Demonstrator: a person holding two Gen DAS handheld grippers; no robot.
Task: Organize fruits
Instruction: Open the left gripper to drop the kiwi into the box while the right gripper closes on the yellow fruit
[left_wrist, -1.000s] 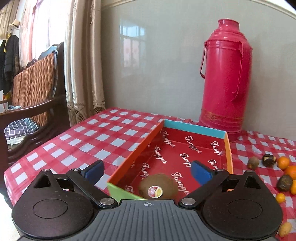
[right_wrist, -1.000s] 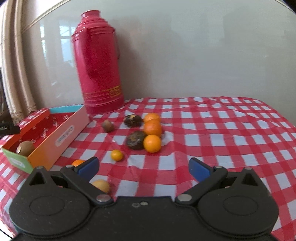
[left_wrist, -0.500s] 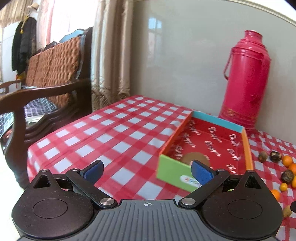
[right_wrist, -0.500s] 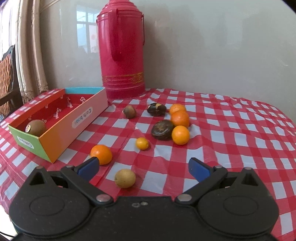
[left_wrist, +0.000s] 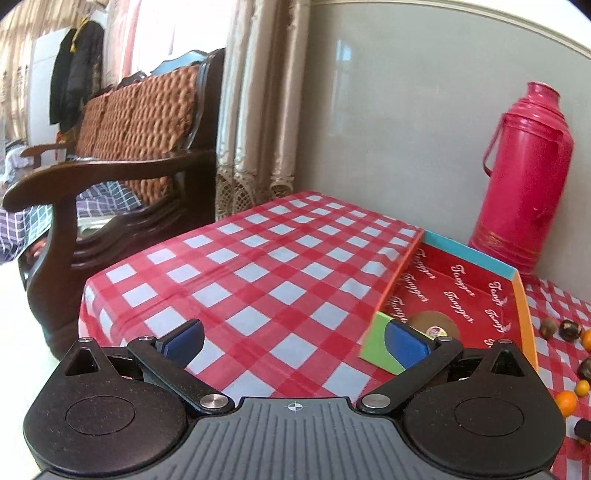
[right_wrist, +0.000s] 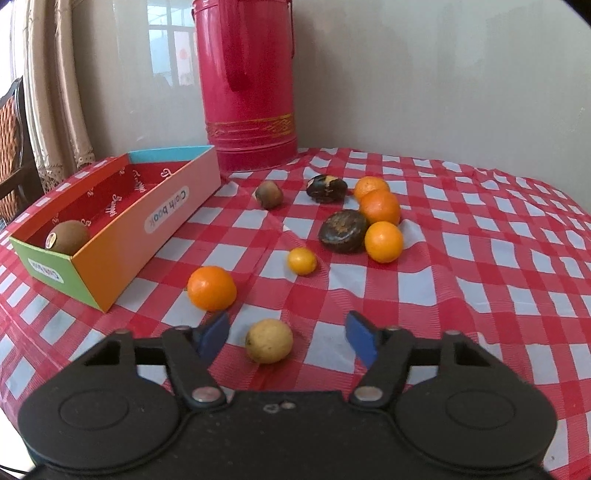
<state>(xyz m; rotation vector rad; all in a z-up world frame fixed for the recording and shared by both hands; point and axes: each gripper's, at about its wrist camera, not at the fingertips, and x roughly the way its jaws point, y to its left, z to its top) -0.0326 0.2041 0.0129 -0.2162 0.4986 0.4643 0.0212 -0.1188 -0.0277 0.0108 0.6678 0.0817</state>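
Observation:
A colourful cardboard box (right_wrist: 122, 236) with a red lining stands at the left of the checked table, and a brown kiwi (right_wrist: 68, 236) lies in its near end. Several oranges, such as the nearest one (right_wrist: 211, 288), lie loose with dark fruits (right_wrist: 342, 231) to the box's right. A small yellow fruit (right_wrist: 269, 340) sits between the fingers of my right gripper (right_wrist: 288, 338), whose jaws are closing with gaps left on both sides. My left gripper (left_wrist: 293, 341) stands open over bare tablecloth, left of the box (left_wrist: 454, 291) and the kiwi (left_wrist: 436, 325).
A tall pink thermos (right_wrist: 247, 85) stands against the wall behind the box. A wooden armchair (left_wrist: 122, 166) with a woven back and a curtain (left_wrist: 258, 103) are beyond the table's left edge. The tablecloth (right_wrist: 480, 266) is wrinkled around the fruits.
My left gripper has swung left, away from the box and kiwi. My right gripper has come down toward the yellow fruit and its jaws have narrowed around it.

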